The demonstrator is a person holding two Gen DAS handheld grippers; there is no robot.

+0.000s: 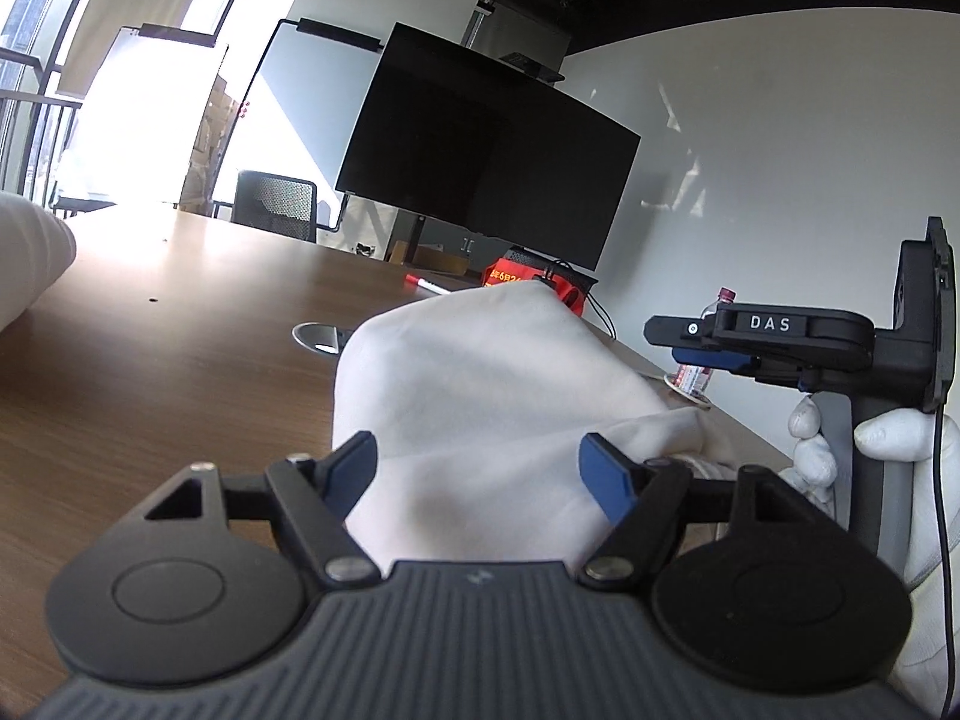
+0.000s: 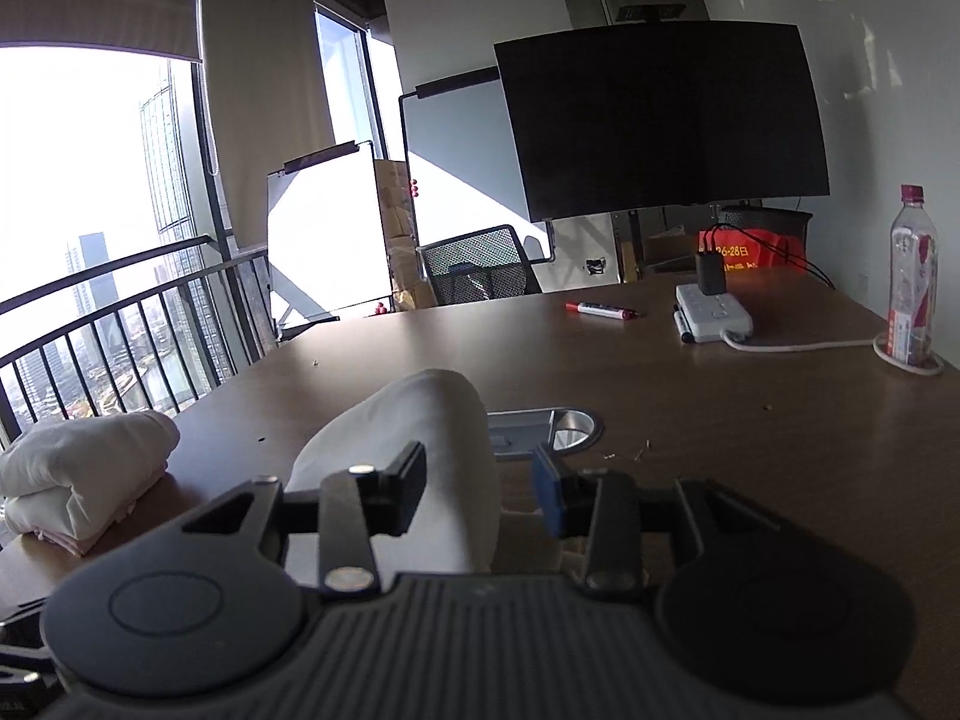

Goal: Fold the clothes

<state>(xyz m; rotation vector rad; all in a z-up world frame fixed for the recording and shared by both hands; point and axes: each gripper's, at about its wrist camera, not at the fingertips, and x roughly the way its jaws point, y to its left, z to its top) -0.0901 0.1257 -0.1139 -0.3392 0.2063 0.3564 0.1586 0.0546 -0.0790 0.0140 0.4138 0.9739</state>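
Note:
A white garment (image 1: 480,396) lies humped on the brown table (image 1: 180,360). My left gripper (image 1: 480,474) is open, its blue pads (image 1: 606,480) spread wide at the garment's near edge, with cloth filling the space between them. At the right a white-gloved hand (image 1: 888,438) holds my right gripper (image 1: 660,330), whose tips hang free above the garment's right side. In the right wrist view the right gripper (image 2: 480,489) is partly open; the garment's fold (image 2: 420,420) rises just ahead of it and a gap shows beside the blue pad (image 2: 549,492).
A folded white pile (image 2: 84,468) lies at the table's left edge. A metal cable grommet (image 2: 546,426) sits mid-table. Farther back are a red marker (image 2: 600,309), a white power strip (image 2: 711,315) and a plastic bottle (image 2: 912,282). A black monitor (image 2: 660,120) stands beyond.

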